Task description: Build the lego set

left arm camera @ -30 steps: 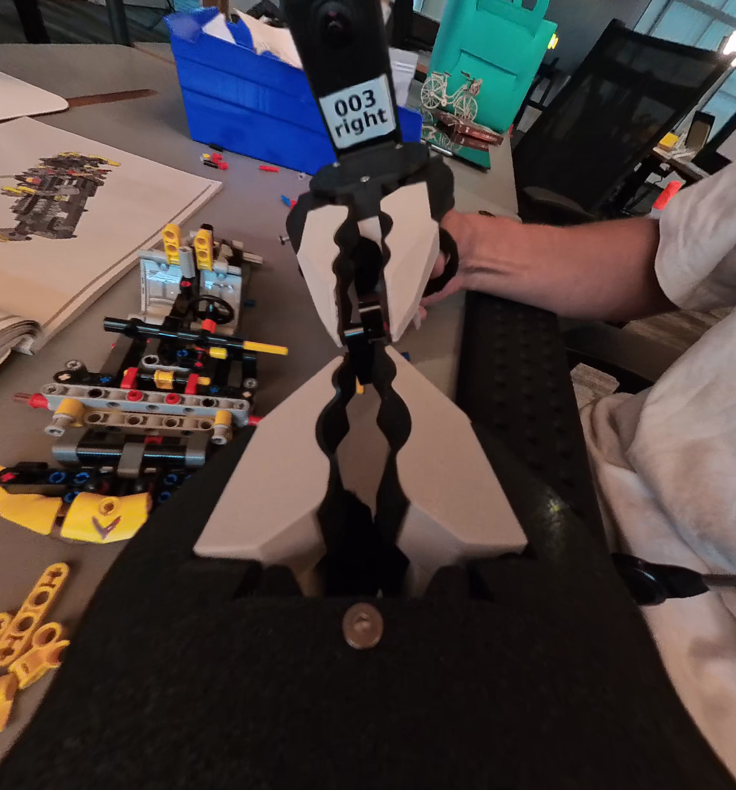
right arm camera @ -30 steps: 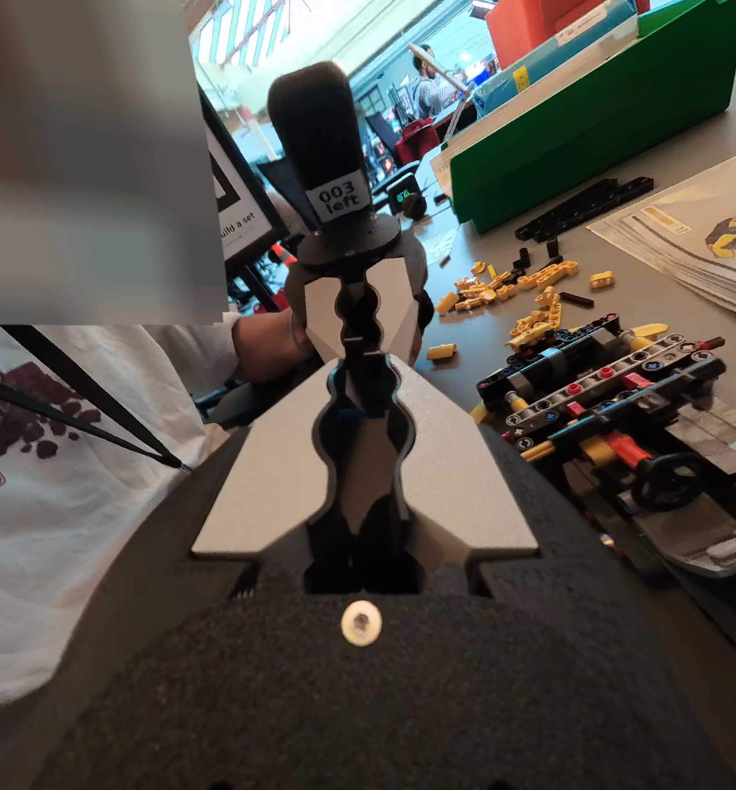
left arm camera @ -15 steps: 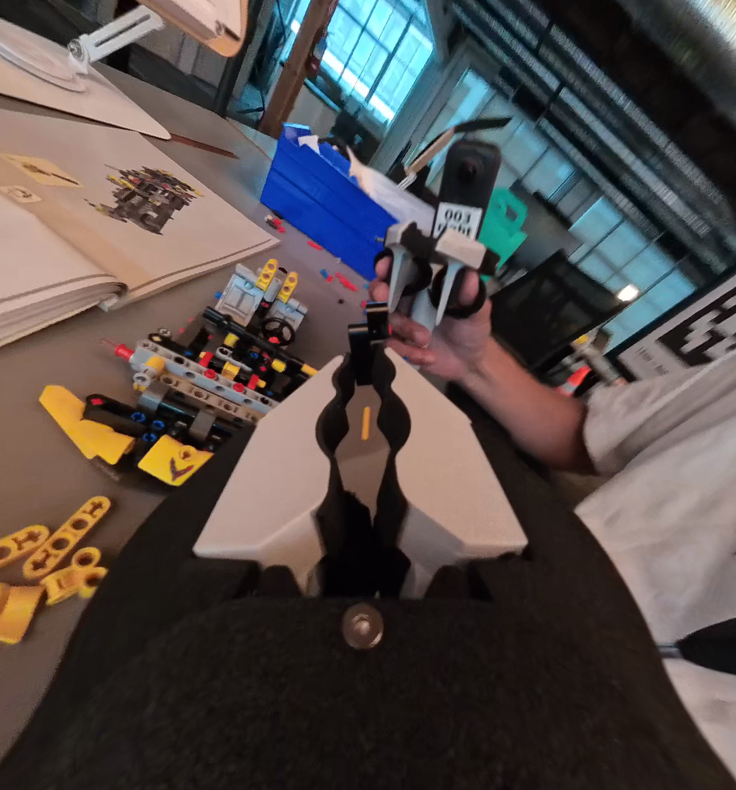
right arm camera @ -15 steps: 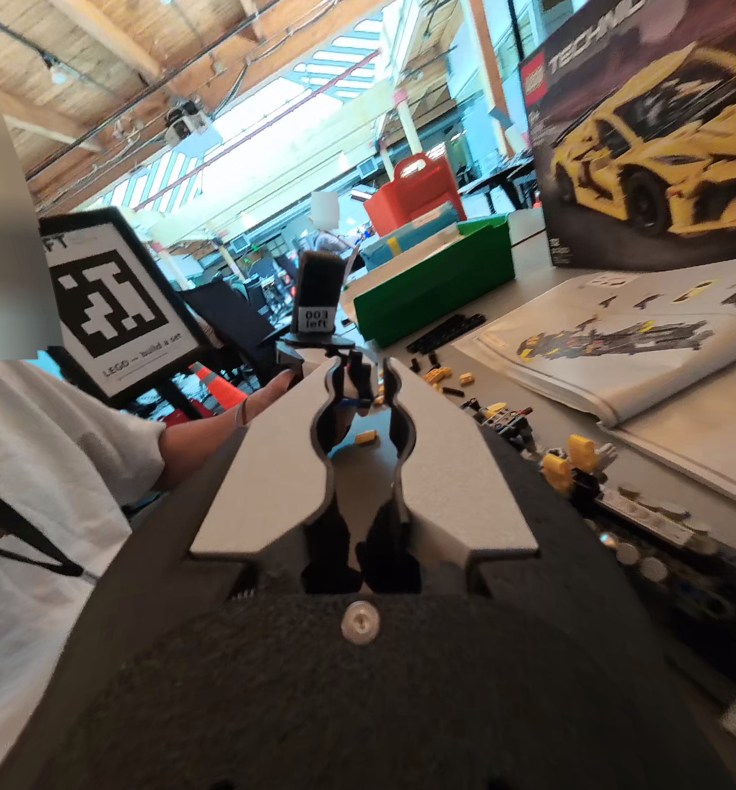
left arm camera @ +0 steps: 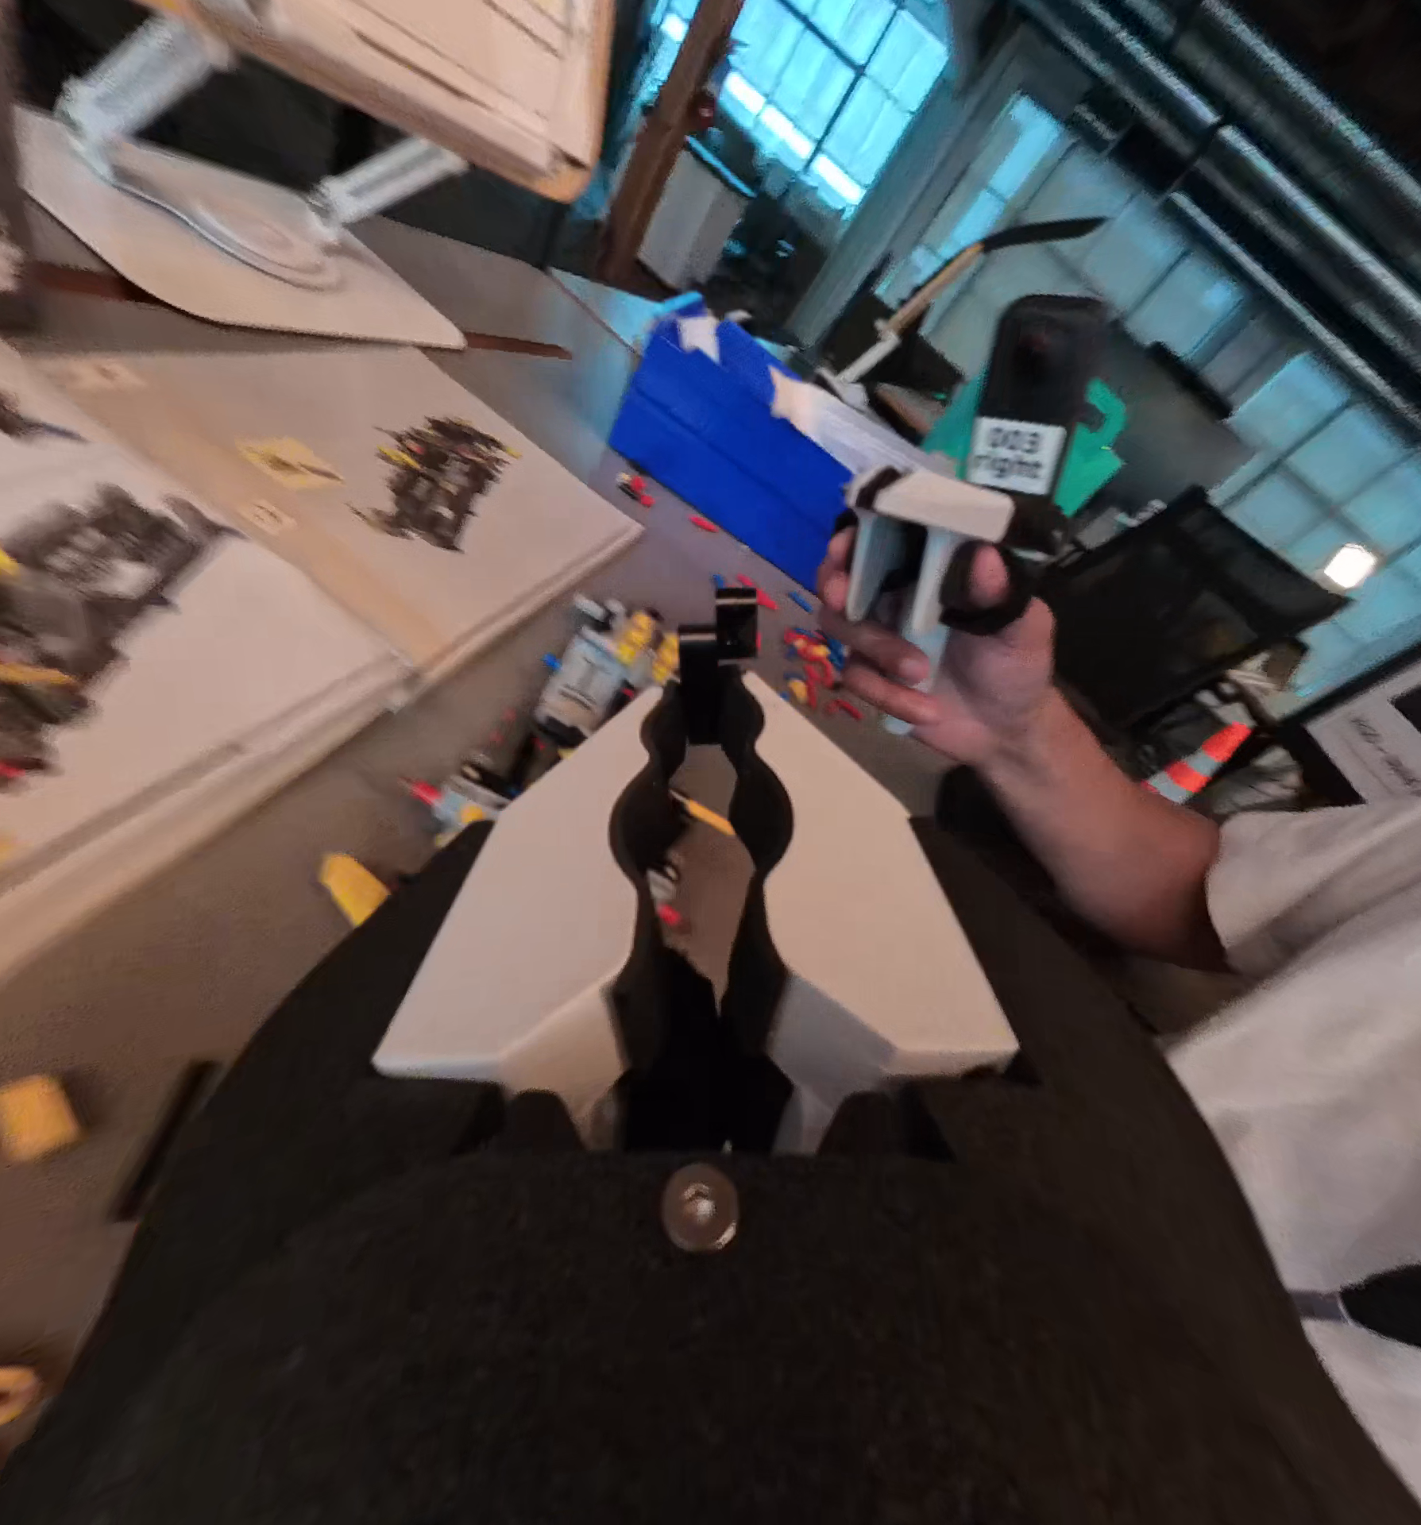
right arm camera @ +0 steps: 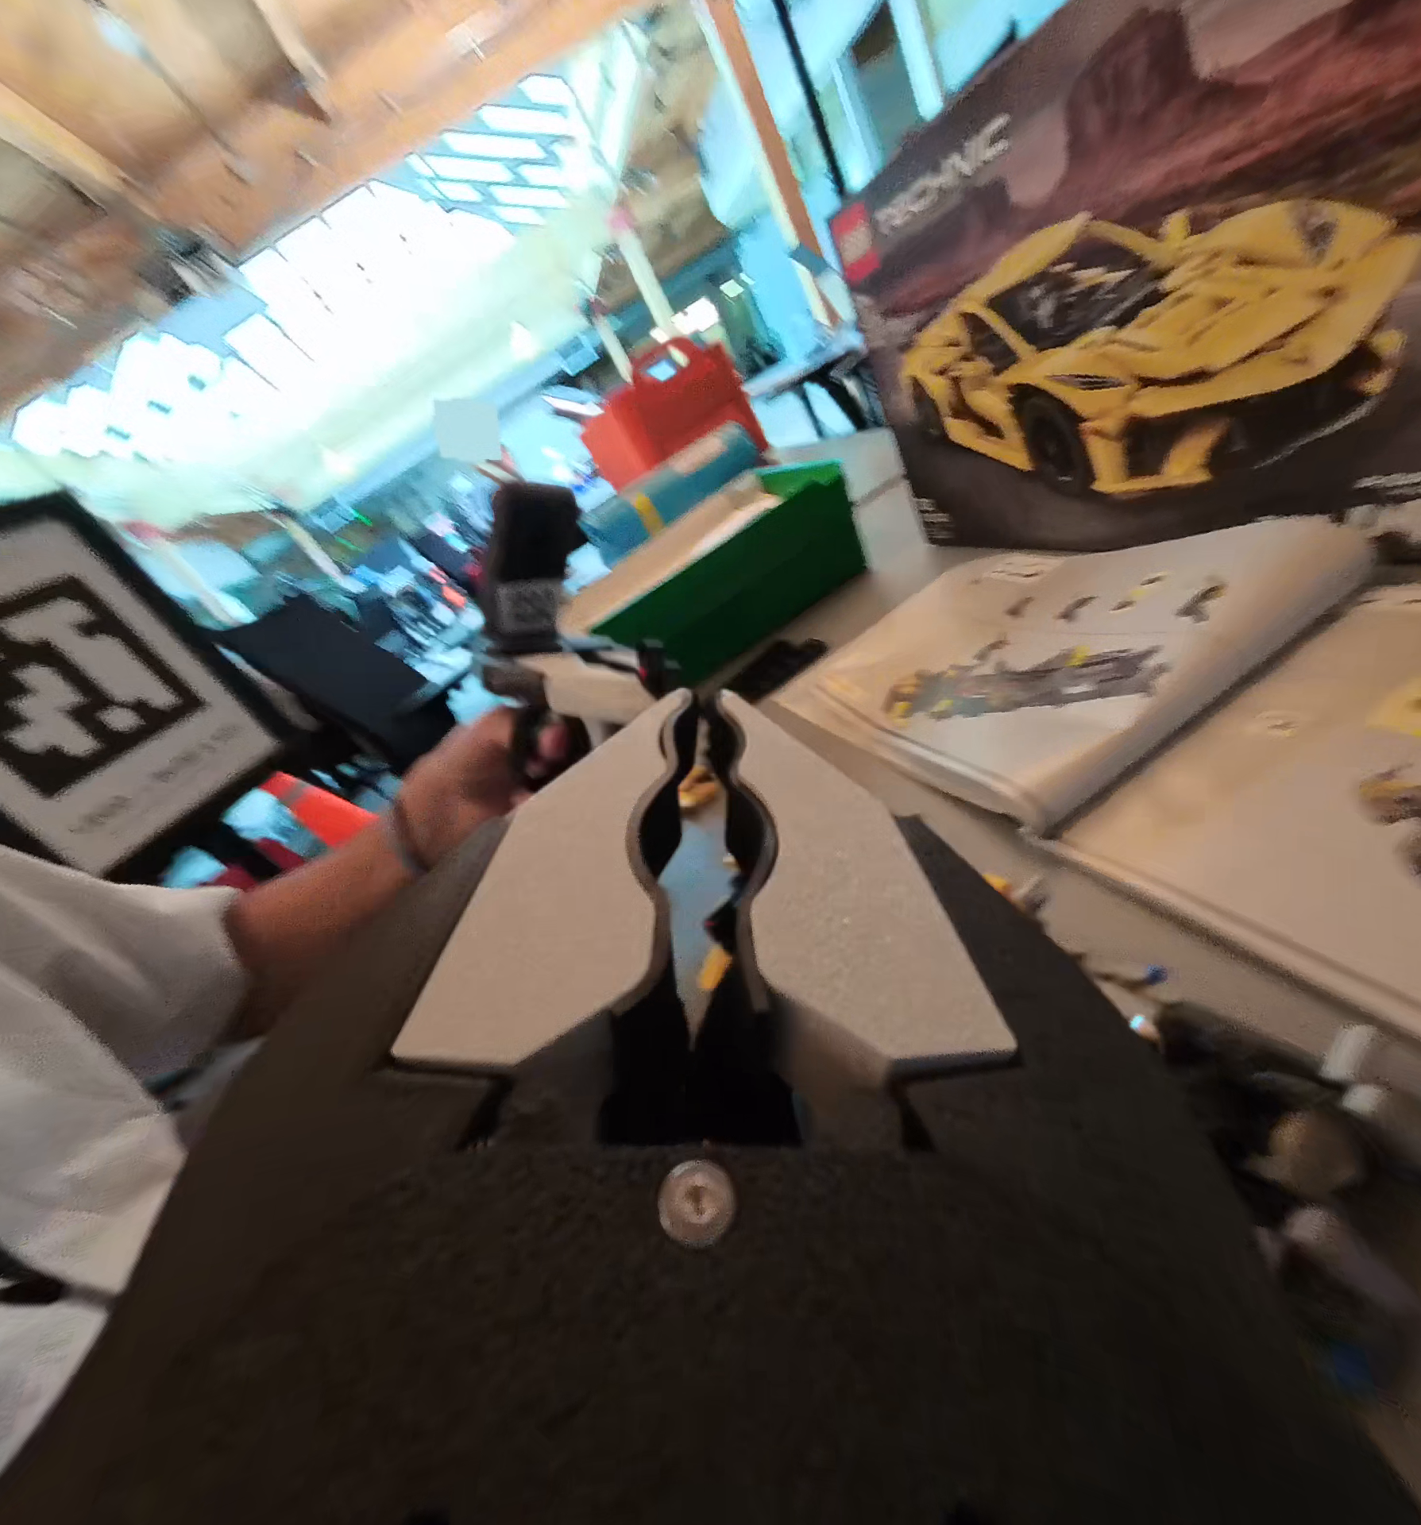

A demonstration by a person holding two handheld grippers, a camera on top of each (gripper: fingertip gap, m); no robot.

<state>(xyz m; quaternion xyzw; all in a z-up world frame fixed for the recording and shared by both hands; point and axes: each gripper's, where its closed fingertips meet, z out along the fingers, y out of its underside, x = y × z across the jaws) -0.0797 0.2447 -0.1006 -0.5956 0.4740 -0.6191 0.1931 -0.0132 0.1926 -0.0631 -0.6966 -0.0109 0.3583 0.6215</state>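
Note:
My left gripper point(left arm camera: 708, 710) is shut on a small black lego piece point(left arm camera: 715, 652) and holds it in the air above the table. The part-built lego model point(left arm camera: 608, 672), grey with yellow parts, lies beyond it, half hidden by my fingers. My right gripper point(right arm camera: 703, 701) has its tips almost touching, with nothing visible between them. In the left wrist view the right gripper point(left arm camera: 905, 569) is up to the right, apart from the black piece. In the blurred right wrist view the left gripper point(right arm camera: 649, 660) is just beyond my tips.
An open instruction booklet point(left arm camera: 195, 536) point(right arm camera: 1062, 677) lies by the model. A blue bin point(left arm camera: 723, 470), a green bin point(right arm camera: 740, 561) and the set's box point(right arm camera: 1144, 330) stand at the back. Loose yellow pieces point(left arm camera: 352, 887) and small red and blue pins point(left arm camera: 810, 660) lie on the table. The gap from one gripper's tips to the other's is roughly 10 centimetres.
The grippers were tip to tip on the black piece; they have drawn apart and the piece stayed in the left one. The right gripper's tips have closed. Both views have swung upward.

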